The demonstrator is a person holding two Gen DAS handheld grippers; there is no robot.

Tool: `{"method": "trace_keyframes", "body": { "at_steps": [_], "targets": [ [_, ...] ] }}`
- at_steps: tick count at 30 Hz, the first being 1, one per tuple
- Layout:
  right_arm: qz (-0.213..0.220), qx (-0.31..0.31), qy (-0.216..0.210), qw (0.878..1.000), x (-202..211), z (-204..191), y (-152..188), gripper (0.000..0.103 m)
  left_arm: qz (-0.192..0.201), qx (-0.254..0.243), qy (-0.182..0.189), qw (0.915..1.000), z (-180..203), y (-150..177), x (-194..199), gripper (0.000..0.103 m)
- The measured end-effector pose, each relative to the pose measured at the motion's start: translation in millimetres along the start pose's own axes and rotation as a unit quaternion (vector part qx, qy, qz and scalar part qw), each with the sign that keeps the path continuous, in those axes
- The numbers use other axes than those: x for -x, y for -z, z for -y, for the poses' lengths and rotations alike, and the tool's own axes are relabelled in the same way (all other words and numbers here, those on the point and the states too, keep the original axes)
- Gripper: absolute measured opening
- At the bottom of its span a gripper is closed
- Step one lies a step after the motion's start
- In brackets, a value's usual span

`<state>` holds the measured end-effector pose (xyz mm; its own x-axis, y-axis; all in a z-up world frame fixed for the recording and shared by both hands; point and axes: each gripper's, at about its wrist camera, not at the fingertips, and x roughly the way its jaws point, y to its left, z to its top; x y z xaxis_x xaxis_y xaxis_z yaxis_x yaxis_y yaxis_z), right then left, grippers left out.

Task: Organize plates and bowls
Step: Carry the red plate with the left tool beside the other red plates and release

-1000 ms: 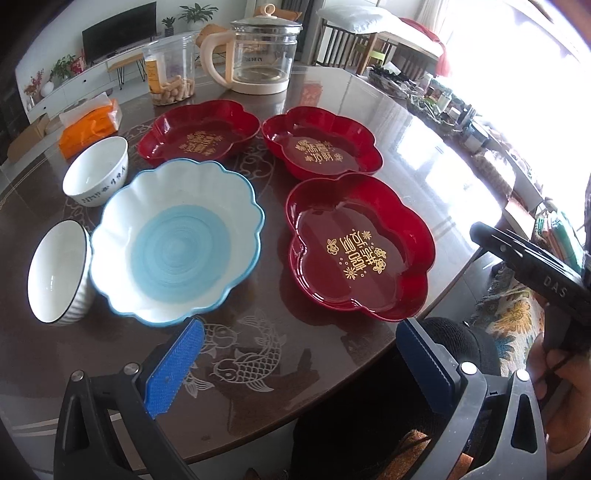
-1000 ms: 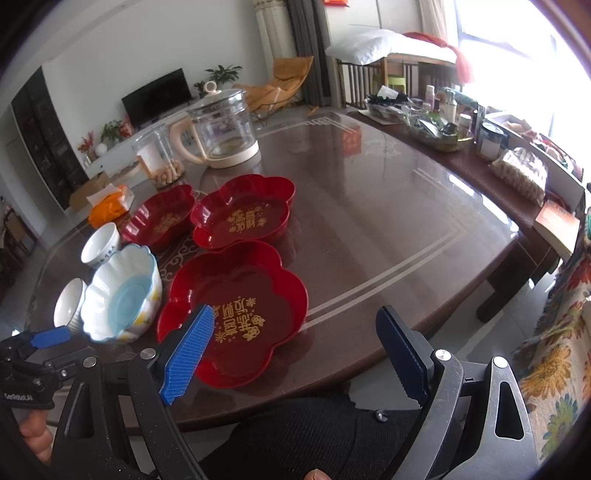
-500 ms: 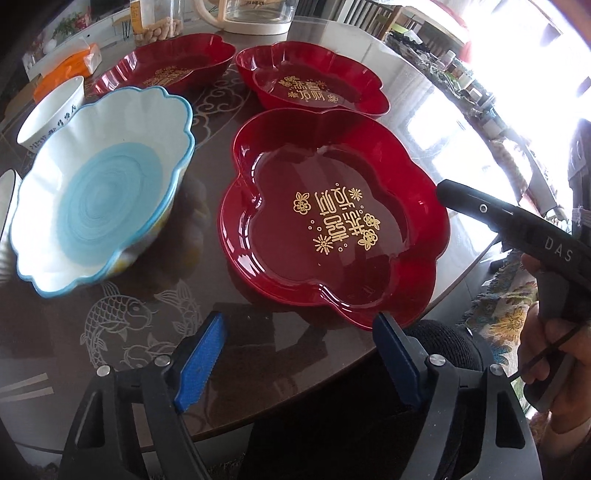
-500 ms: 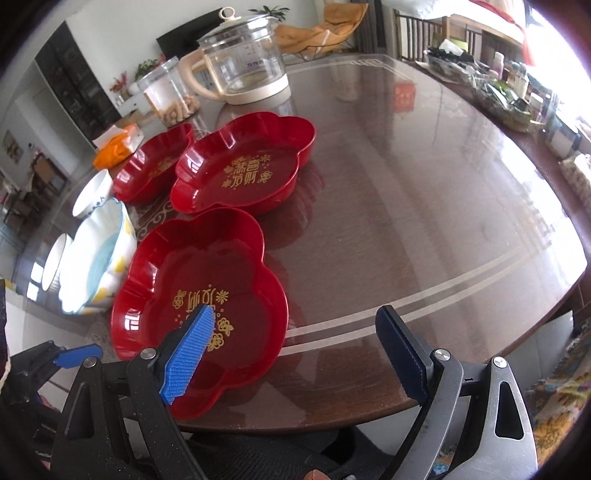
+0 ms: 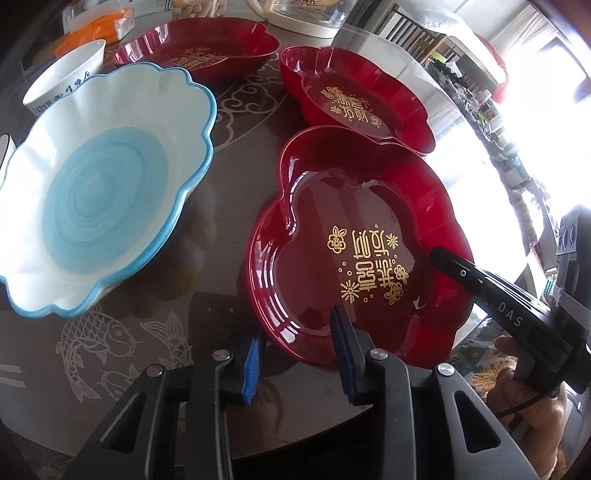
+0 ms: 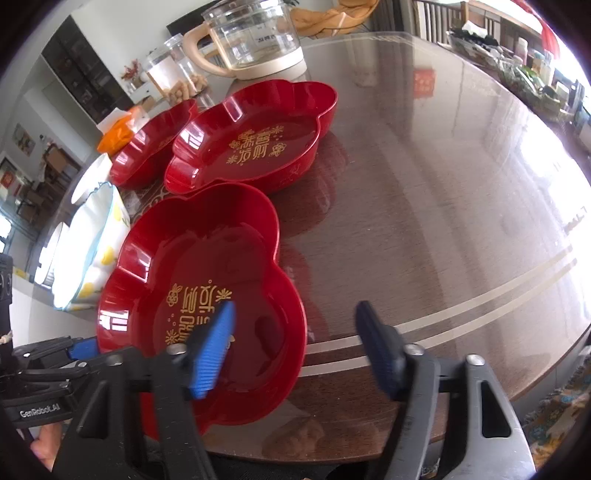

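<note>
Three red flower-shaped plates with gold lettering lie on the dark table. The nearest red plate [image 5: 354, 236] [image 6: 207, 295] sits at the front edge. My left gripper [image 5: 295, 354] is open, its two blue pads straddling that plate's near-left rim. My right gripper [image 6: 295, 339] is open, its left pad over the plate's inside and its right pad beyond the rim. The second red plate [image 5: 351, 99] [image 6: 255, 144] and third red plate [image 5: 199, 51] [image 6: 151, 144] lie behind. A blue-and-white scalloped bowl [image 5: 96, 184] [image 6: 92, 251] stands left.
A small white bowl [image 5: 62, 85] stands behind the scalloped bowl; another white bowl's rim [image 6: 50, 254] shows at far left. A glass kettle [image 6: 251, 40], a clear jar [image 6: 173, 74] and an orange tissue pack [image 5: 96, 29] stand at the back. The table's front edge [image 6: 480, 402] is near.
Both grippers have moved forward and down onto the nearest red plate. Both have narrowed their jaws, the left one more, and now straddle the plate's rim.
</note>
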<state>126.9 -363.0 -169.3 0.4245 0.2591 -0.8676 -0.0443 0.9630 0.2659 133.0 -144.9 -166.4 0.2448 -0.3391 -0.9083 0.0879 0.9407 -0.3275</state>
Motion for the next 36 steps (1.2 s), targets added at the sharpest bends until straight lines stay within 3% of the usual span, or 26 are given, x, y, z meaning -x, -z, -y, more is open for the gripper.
{"method": "trace_keyframes", "body": {
  "at_steps": [6,10,14,20,24,25,26,27,28,32,36],
  "targets": [
    [0.004,-0.022,-0.014,1.000,21.7,9.9,21.4,0.015,0.000,-0.037,0.008,0.9993,19.7,7.3,6.8,0.030],
    [0.039,-0.035,-0.003,0.999,65.6,23.0,36.0,0.016,0.015,-0.092,0.021,0.9954,66.2,12.4,10.9,0.030],
    [0.071,-0.066,0.033,0.995,89.5,64.0,20.0,0.016,0.023,-0.133,0.033,0.9903,120.1,-2.1,-15.6,0.030],
    [0.066,-0.129,0.059,0.988,64.8,145.4,-12.6,0.018,0.033,-0.170,0.018,0.9847,174.2,-38.6,-61.8,0.030],
    [0.060,-0.160,0.057,0.984,47.5,169.4,-16.6,0.019,0.041,-0.178,-0.010,0.9832,185.4,-54.9,-77.4,0.032],
    [0.067,-0.164,0.058,0.982,47.5,170.2,-17.7,0.024,0.045,-0.179,-0.012,0.9828,185.6,-57.1,-77.0,0.037],
    [0.074,-0.170,0.054,0.981,48.8,170.5,-18.3,0.034,0.048,-0.177,-0.012,0.9829,184.4,-60.3,-73.9,0.049],
    [0.082,-0.176,0.055,0.979,52.0,170.3,-17.9,0.059,0.054,-0.173,-0.012,0.9834,181.8,-62.3,-69.2,0.054],
    [0.096,-0.181,0.063,0.977,60.3,170.6,-14.6,0.068,0.065,-0.165,-0.008,0.9841,176.9,-64.4,-59.5,0.061],
    [0.156,-0.180,0.130,0.962,106.3,155.8,-6.8,0.068,0.134,-0.127,0.003,0.9828,145.0,-61.4,2.6,0.081],
    [0.215,-0.157,0.180,0.947,160.6,97.2,5.9,0.071,0.202,-0.110,0.007,0.9730,112.0,-36.4,69.3,0.089]
  ]
}}
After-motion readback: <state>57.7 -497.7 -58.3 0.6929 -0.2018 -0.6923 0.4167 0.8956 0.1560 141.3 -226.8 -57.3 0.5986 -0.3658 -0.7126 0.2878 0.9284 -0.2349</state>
